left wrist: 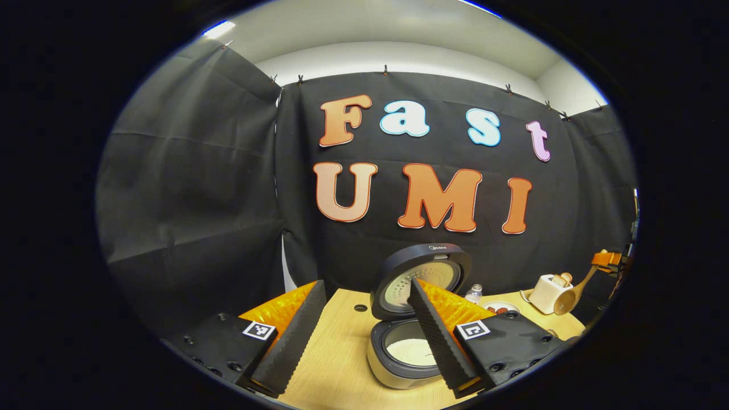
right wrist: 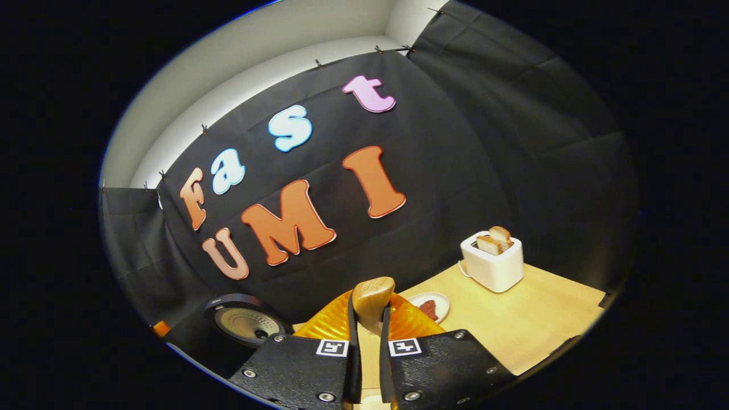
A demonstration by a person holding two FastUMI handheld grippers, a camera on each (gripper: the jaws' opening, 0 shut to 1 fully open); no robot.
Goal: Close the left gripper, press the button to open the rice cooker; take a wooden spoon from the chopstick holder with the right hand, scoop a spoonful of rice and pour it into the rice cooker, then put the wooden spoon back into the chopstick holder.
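Standing wide-jawed, the left gripper (left wrist: 364, 336) faces the open rice cooker (left wrist: 407, 319) on the table (left wrist: 336, 364). Rightward, the right gripper (right wrist: 369, 333) pinches the wooden spoon (right wrist: 371, 300), lifted; its bowl seems empty. Scooping rice probably comes next, held level.

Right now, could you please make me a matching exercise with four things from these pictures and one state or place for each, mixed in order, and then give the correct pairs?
Things:
1. rice cooker
2. wooden spoon
3. toaster
4. left gripper

States or places:
A. held between two closed fingers
B. holds slices of bread
C. lid raised, pot showing
D. open, holding nothing

Pairs: 1-C, 2-A, 3-B, 4-D
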